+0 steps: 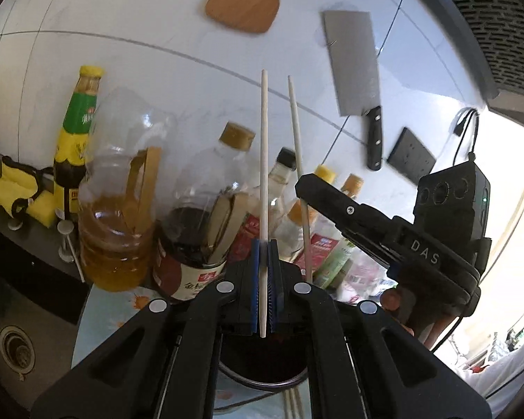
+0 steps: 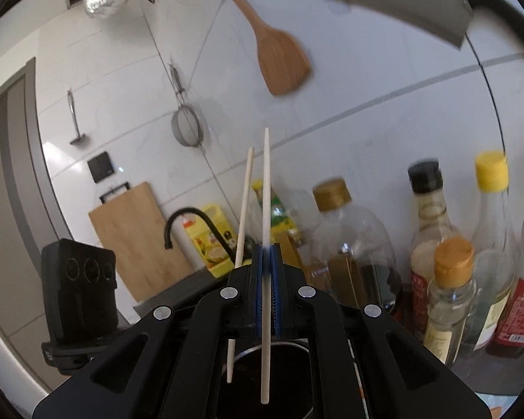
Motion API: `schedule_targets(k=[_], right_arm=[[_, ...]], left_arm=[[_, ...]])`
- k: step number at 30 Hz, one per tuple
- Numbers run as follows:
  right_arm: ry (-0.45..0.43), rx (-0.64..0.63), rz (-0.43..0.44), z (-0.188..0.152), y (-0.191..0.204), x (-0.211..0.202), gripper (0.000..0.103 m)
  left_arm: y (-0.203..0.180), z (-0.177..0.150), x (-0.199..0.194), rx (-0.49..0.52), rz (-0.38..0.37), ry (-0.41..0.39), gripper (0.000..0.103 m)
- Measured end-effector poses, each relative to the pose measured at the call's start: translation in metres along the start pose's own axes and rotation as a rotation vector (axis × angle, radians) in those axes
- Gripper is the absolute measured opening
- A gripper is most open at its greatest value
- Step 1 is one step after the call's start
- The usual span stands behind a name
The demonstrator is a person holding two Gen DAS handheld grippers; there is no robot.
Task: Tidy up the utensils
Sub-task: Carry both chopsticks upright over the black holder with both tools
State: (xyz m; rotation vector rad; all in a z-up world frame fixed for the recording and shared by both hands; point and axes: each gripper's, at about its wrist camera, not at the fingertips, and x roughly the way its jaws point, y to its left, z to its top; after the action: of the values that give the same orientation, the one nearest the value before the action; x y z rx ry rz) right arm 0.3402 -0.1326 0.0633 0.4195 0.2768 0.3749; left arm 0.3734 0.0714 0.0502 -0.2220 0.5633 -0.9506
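Left wrist view: left tongs (image 1: 264, 244) clamped shut on one chopstick (image 1: 263, 160), stick upright, running through the blue pads, lower end free over a dark round pot (image 1: 262, 366) directly under the tongs. Just right of them, the right tongs (image 1: 305, 188) hold the second chopstick (image 1: 298, 160), near-parallel, the two sticks close but apart.

Right wrist view: right tongs (image 2: 268, 246) likewise closed on their chopstick (image 2: 266, 209), the other stick (image 2: 242, 216) just to their left, same pot (image 2: 272, 377) below.

Past the tongs: oil and sauce bottles (image 1: 111, 209) on the counter (image 1: 28, 230); further out on the wall, a wooden spatula (image 1: 244, 3) and a cleaver (image 1: 354, 66).

Status, my read: pickup done, both sticks lifted clear. Placement not done; no chopstick holder in view, so the destination is unclear. More pale sticks (image 1: 293, 401) lie below the left tongs, probably still to sort.
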Motion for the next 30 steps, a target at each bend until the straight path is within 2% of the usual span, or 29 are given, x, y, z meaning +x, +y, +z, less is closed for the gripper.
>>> schedule_targets(k=[10,22,25,30], right_arm=[[0.075,0.001,-0.029,-0.031,-0.01,0.014,0.005],[0.154,-0.015,-0.055,-0.048,-0.008,-0.002,0.005],[0.166,-0.023,-0.059,-0.052,-0.005,-0.008,0.008],[0.175,-0.025,-0.059,-0.049,-0.002,-0.022,0.009]], left_arm=[[0.006,-0.026,0.012,0.021,0.03,0.046,0.005],[-0.005,-0.044,0.002,0.005,0.078,0.063,0.005],[-0.008,-0.047,-0.003,-0.011,0.095,0.063,0.005],[-0.018,-0.048,-0.018,-0.017,0.121,0.042,0.005]])
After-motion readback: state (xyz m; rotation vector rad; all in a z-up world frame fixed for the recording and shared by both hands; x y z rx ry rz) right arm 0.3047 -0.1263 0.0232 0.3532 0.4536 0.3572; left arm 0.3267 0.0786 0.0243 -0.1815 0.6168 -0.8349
